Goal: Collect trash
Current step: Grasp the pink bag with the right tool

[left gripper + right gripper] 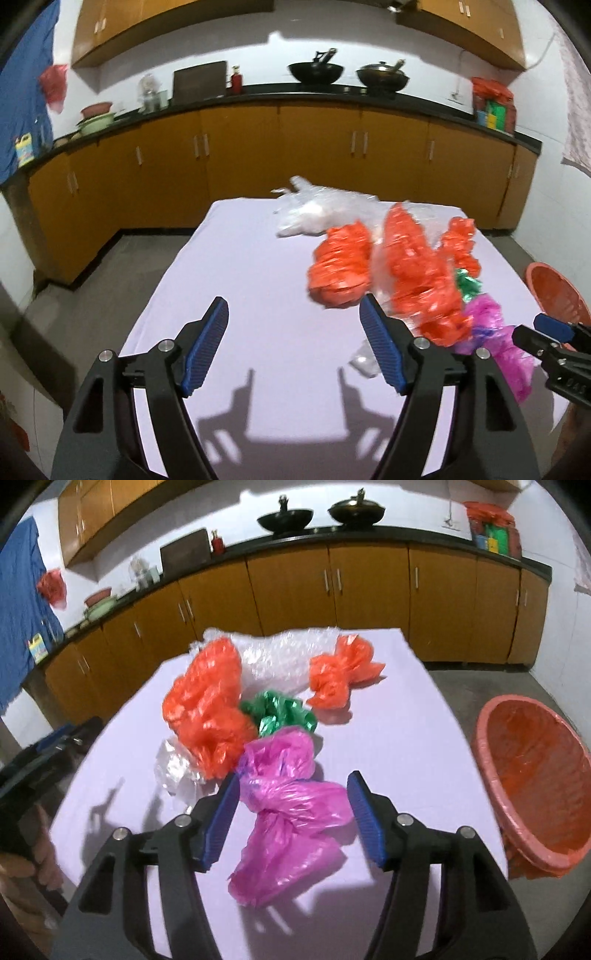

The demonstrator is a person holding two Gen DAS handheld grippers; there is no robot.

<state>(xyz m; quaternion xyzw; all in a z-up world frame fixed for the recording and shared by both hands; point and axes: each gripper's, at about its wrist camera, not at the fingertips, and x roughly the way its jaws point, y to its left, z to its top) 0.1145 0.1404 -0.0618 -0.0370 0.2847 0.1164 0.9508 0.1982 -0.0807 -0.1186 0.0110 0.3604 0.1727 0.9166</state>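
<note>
- Surface: a rectangular tabletop [236,280] covered in plain pale lilac material; the shadows of the left fingers fall on its near portion.
- Trash on the tabletop: a crumpled magenta plastic bag [291,812], a crumpled green plastic bag [277,710], a large crumpled orange plastic bag [207,709], a smaller knotted orange plastic bag [340,672], a sheet of clear bubble wrap [280,653] at the far edge, and a small scrap of clear plastic film [173,768] beside the large orange bag.
- The bags lie in one cluster, touching or overlapping, toward the right half of the tabletop in the left wrist view.
- Left gripper [293,325]: blue-padded fingers spread wide, nothing between them, hovering above bare tabletop just left of the cluster.
- Right gripper [291,794]: fingers spread, with the magenta bag lying between them; contact with the pads cannot be confirmed.
- Receptacle: a round pink woven basket lined with orange plastic [535,775], standing on the floor beside the right edge of the tabletop.
- Room: a kitchen with grey floor [122,266], white walls, and orange-brown base cabinets [240,158] under a black countertop [295,94].
- On the countertop: two dark woks [316,72], a red bottle [236,79], and stacked bowls [96,118] at the left.
- Orange-brown upper cabinets [155,26] are mounted above.
- A blue cloth [22,92] hangs at far left.
</note>
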